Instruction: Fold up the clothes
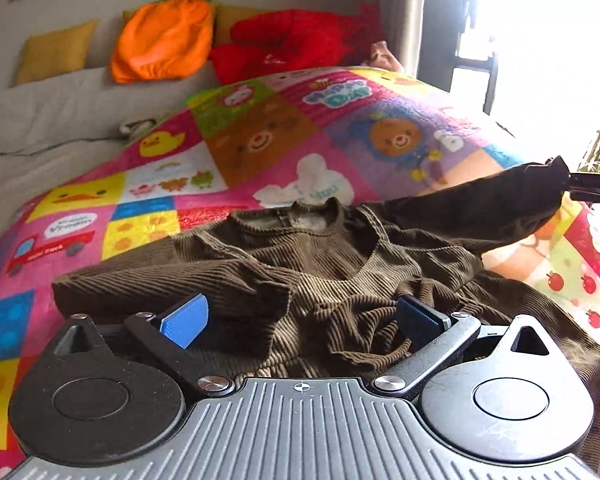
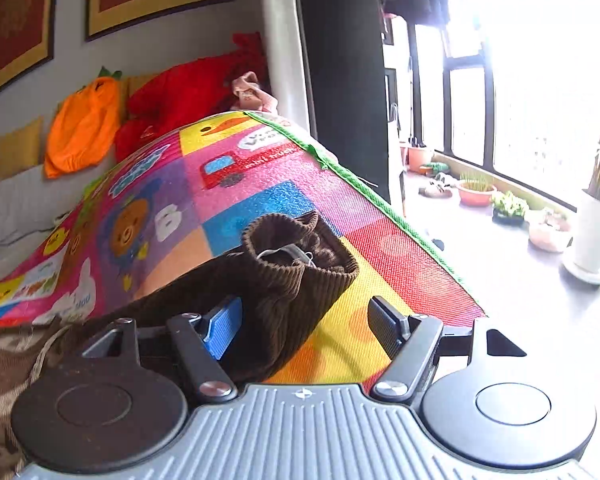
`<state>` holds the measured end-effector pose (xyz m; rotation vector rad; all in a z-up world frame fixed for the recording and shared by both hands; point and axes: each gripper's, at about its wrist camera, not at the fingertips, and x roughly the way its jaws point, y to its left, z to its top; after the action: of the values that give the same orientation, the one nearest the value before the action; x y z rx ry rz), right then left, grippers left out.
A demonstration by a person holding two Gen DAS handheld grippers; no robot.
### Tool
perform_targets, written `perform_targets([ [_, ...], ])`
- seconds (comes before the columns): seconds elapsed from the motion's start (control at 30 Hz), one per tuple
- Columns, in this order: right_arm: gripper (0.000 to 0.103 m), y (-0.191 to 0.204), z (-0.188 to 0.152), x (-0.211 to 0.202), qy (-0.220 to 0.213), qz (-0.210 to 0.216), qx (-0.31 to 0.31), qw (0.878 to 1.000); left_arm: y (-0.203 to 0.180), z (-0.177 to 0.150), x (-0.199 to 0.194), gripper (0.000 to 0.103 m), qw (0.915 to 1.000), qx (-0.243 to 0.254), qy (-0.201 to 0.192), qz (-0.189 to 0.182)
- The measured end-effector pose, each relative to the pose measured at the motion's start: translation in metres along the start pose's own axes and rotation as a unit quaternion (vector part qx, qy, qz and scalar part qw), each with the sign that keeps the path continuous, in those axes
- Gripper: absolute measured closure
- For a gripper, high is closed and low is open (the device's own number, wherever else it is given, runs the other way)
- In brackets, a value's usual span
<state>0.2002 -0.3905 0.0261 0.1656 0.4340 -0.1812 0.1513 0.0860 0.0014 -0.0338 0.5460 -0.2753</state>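
Bedroom with a bright window at the right, framed pictures on the wall, and a bed covered by a patchwork play mat (image 1: 236, 168) in loud cartoon squares. At the headboard sit an orange pumpkin cushion (image 1: 162, 40) and a red plush toy (image 1: 292, 44).

A brown corduroy top (image 1: 300, 264) lies on the mat, neckline facing away and one sleeve folded across the chest. Its other sleeve (image 2: 296, 264) stretches out toward the mat's green-edged side, cuff open and standing up.

The left claw (image 1: 304, 316) hovers low over the top's rumpled lower front with its jaws spread wide, nothing between the pads. The right claw (image 2: 306, 328) is also spread. The sleeve lies against its blue pad (image 2: 224, 328), but the far pad stands clear, so it is not pinching.

Handling: soft, light, ribbed fabric with some body. It should hold a crease yet bunch easily. Best holds are probably the cuff and the shoulder seam, or the hem corners.

Writing: the mat's truck square carries small lettering, and another square has blue bubble letters. Both are too blurred to read with confidence. There is a pale tag inside the collar, no text legible.
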Motion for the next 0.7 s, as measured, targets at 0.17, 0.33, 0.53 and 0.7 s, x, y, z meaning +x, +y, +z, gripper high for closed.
perform_targets([
  [0.17,0.089,0.048,0.032,0.000,-0.030,0.060,-0.051,0.996,0.015,-0.008,-0.011,0.000,0.9997,-0.025,0.006,-0.006],
  [0.33,0.090,0.157,0.071,-0.031,-0.074,0.201,-0.126,0.969,0.028,-0.013,-0.016,0.000,0.9988,-0.047,0.008,0.000],
  [0.53,0.089,0.277,0.046,-0.015,-0.019,0.289,-0.209,0.934,0.037,-0.019,-0.029,0.000,0.9978,-0.066,0.002,0.003],
  [0.7,0.049,0.316,0.013,-0.019,0.036,0.358,-0.234,0.903,0.048,-0.028,-0.046,0.000,0.9967,-0.081,-0.003,0.009],
])
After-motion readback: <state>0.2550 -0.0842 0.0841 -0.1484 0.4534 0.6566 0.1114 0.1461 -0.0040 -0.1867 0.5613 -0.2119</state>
